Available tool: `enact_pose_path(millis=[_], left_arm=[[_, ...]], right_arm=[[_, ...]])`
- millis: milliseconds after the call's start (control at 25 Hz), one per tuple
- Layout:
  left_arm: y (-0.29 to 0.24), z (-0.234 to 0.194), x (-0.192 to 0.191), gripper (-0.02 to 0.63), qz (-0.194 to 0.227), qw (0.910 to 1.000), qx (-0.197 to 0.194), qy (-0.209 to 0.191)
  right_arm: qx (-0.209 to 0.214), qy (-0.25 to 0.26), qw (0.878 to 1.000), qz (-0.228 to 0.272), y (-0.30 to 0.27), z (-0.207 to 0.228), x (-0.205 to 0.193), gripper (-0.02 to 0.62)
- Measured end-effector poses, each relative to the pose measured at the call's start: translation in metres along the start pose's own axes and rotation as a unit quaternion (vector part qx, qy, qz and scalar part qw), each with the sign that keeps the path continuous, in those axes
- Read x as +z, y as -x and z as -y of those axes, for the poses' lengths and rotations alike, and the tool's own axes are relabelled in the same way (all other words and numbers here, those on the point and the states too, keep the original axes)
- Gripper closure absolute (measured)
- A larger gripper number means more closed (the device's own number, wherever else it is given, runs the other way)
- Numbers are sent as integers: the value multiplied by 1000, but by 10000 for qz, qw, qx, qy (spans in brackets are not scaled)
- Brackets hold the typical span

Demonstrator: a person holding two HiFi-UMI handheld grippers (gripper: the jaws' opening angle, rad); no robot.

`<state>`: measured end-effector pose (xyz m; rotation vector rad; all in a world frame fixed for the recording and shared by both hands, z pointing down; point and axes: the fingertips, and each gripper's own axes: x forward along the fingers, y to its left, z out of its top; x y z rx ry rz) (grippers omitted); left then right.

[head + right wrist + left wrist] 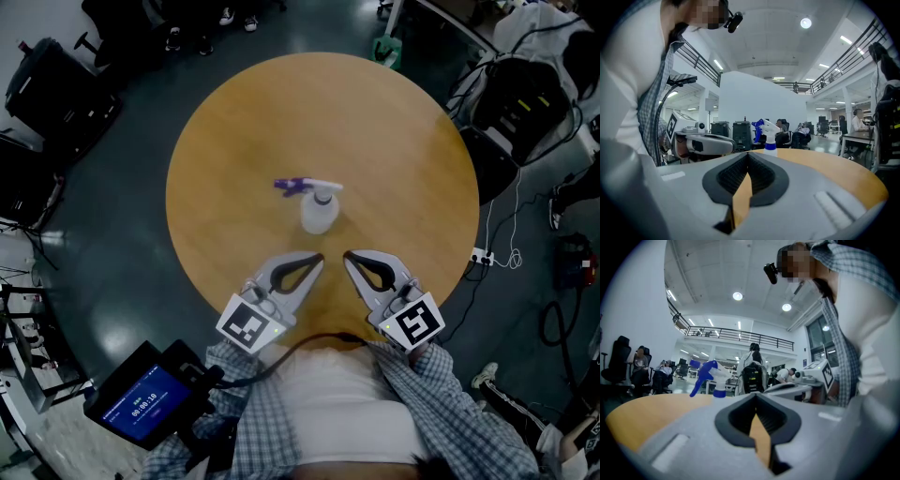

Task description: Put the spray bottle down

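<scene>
Item: spray bottle (319, 212), one piece, standing upright and alone on the round wooden tabletop (234, 131), close to its middle and slightly toward the near side. The body is clear to whitish plastic, rounded and squat as seen from above. The neck and pump housing are white. The trigger and nozzle are blue-violet, with the spray head pointing left in the head view. In the left gripper view only the upper part of the bottle (711, 376) rises beyond the gripper's body: a blue trigger, a white housing and a blue collar ring at the neck. The right gripper view shows the same upper part (767, 133), with the blue nozzle at the left of the white housing and the blue collar below it. Left gripper (317, 260): at the near edge of the tabletop, angled toward the far right, well short of the bottle and not touching it. Its jaws (756, 397) are fully together at the tips and hold nothing; only bare tabletop shows through the gap behind them. Right gripper (349, 257): just beside the left one, angled toward the far left, also clear of the bottle. Its jaws (747, 155) are likewise closed tip to tip and empty. Also noted: a handheld device with a lit blue screen (150, 397) at the near left, off the tabletop.
</scene>
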<state>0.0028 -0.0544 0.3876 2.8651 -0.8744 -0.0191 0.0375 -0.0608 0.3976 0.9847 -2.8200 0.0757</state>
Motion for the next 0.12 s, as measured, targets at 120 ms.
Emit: enact_pose_path(millis=[120], left_arm=[[-1,1,0,606,-10,10000,-10,16]], right_arm=[[-87,10,9999,-148,-1,3,3,592]])
